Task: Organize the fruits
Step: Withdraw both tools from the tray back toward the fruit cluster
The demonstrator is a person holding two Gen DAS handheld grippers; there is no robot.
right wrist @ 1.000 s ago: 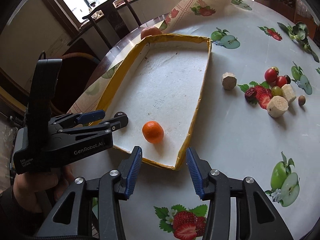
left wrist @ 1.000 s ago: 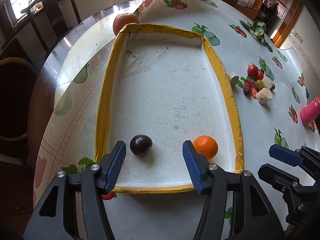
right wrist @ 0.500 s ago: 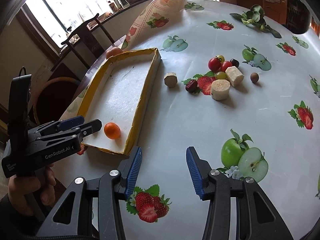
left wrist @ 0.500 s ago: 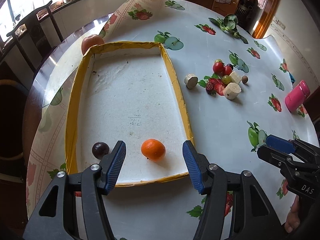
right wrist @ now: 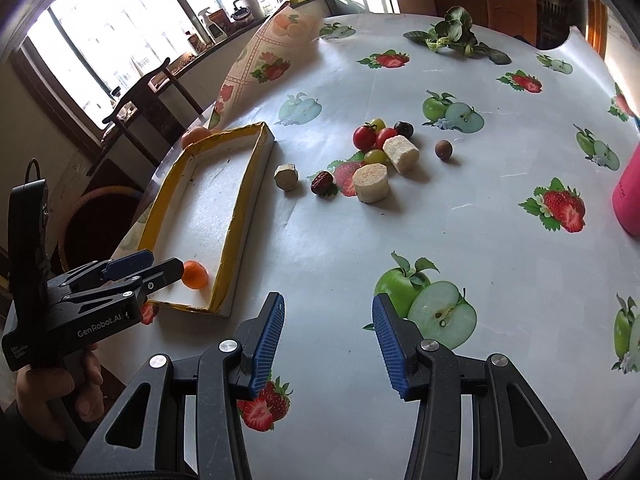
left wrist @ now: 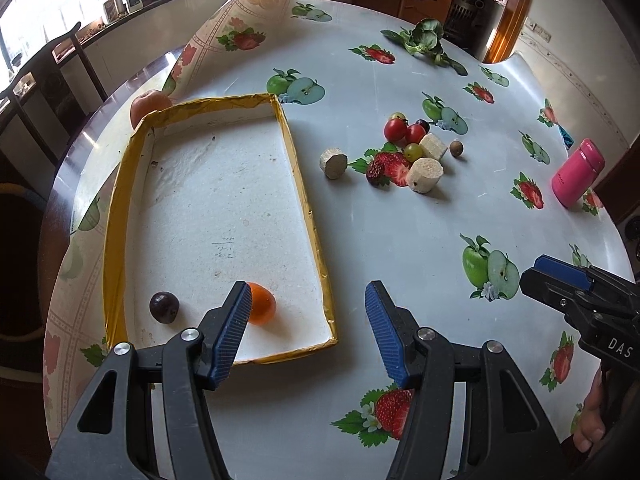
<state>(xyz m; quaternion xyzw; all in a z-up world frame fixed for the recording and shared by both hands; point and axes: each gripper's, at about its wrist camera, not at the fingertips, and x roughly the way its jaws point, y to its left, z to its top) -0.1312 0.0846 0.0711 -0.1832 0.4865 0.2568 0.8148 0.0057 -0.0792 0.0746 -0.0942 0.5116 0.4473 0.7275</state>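
A yellow-rimmed white tray (left wrist: 312,216) (right wrist: 240,200) lies on the table's left. In it sit an orange tangerine (left wrist: 262,305) (right wrist: 195,274) and a dark plum (left wrist: 164,307) near the front edge. A cluster of loose fruit lies to the right: red tomatoes (left wrist: 396,129) (right wrist: 364,137), a green grape (left wrist: 414,152), a dark red date (right wrist: 322,182) and pale cut chunks (left wrist: 425,174) (right wrist: 371,182). My left gripper (left wrist: 306,330) is open and empty over the tray's front right corner. My right gripper (right wrist: 328,338) is open and empty above the tablecloth, short of the cluster.
A large apple (left wrist: 150,105) sits behind the tray. A pink bottle (left wrist: 578,178) stands at the far right. Leafy greens (left wrist: 424,40) lie at the back. A small brown round fruit (right wrist: 443,149) sits beside the cluster. Chairs stand beyond the table's left edge.
Both grippers have swung right and drawn back from the tray. The tangerine and plum have shifted left in the left wrist view. The fruit cluster now lies nearer the middle in both views.
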